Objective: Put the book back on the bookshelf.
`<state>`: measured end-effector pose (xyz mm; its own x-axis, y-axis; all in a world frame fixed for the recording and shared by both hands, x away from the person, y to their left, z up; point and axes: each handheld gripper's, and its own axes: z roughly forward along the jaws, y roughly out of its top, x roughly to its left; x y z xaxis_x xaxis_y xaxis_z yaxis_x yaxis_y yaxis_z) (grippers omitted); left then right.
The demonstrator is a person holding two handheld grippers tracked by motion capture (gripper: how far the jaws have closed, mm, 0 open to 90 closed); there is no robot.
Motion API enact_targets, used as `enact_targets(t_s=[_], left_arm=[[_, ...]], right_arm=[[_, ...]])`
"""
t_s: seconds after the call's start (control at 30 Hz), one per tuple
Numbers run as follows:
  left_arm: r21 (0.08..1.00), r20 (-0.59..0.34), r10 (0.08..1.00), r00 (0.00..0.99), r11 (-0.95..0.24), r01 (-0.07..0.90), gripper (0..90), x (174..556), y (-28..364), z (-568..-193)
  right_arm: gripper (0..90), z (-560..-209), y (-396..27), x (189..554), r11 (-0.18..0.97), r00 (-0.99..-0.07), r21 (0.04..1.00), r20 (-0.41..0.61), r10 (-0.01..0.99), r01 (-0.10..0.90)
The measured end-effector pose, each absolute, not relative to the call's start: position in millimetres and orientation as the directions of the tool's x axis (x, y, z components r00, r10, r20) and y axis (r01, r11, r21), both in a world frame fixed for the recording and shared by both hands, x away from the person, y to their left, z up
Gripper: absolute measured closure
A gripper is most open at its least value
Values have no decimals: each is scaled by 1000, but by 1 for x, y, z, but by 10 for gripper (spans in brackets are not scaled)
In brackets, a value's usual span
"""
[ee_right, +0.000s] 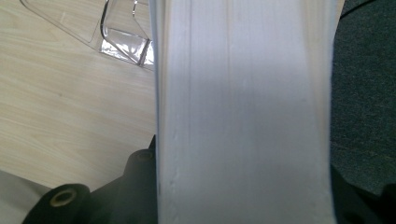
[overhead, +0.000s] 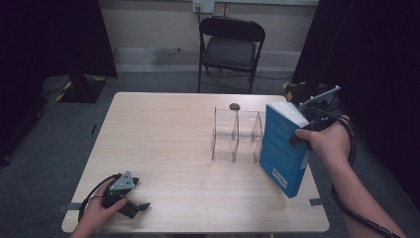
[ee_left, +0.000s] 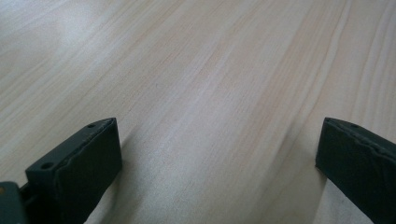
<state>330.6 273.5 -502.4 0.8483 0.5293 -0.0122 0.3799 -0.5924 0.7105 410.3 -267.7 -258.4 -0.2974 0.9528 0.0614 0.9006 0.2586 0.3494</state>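
Nearest the high camera, at the table's (overhead: 163,124) near left corner, the person's left hand (overhead: 96,213) rests on the wood with the left gripper (overhead: 134,208) lying low, its grey three-cornered plate on top and its cable looping back beside the wrist. Its own view shows the two black jaws spread wide apart over bare pale wood grain, nothing between them and nothing touched.

Over at the right side of the table, the right hand (overhead: 327,141) carries the right gripper (overhead: 302,141), which is pinching a thick blue book (overhead: 282,148). From the right gripper view, the white page edges of the book (ee_right: 243,116) stand between the two black jaws, one jaw against each cover, so the grip spans the book's whole thickness. Seen from above, the book stands on end and leans, its top tilted toward the far side, its lower corner down near the table's near right edge.

Just to the left of the book, close against it, stands a clear plastic rack (overhead: 237,136) with upright dividers; whether book and rack touch cannot be told. Beyond the rack a small dark round object (overhead: 234,106) lies on the wood. Farther off, a black folding chair (overhead: 230,47) faces the table's far edge.
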Motion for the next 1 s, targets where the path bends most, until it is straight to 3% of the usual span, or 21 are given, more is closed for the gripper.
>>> enact_targets(t_s=[0.57,1.0], left_arm=[[710,-13,530,848,-592,381,0,331,273,-502],[711,-13,530,848,-592,381,0,331,273,-502]], right_arm=[[600,-274,-272,378,305,-336,294,61,940,906],[553,-277,-269,378,344,-371,302,34,928,889]])
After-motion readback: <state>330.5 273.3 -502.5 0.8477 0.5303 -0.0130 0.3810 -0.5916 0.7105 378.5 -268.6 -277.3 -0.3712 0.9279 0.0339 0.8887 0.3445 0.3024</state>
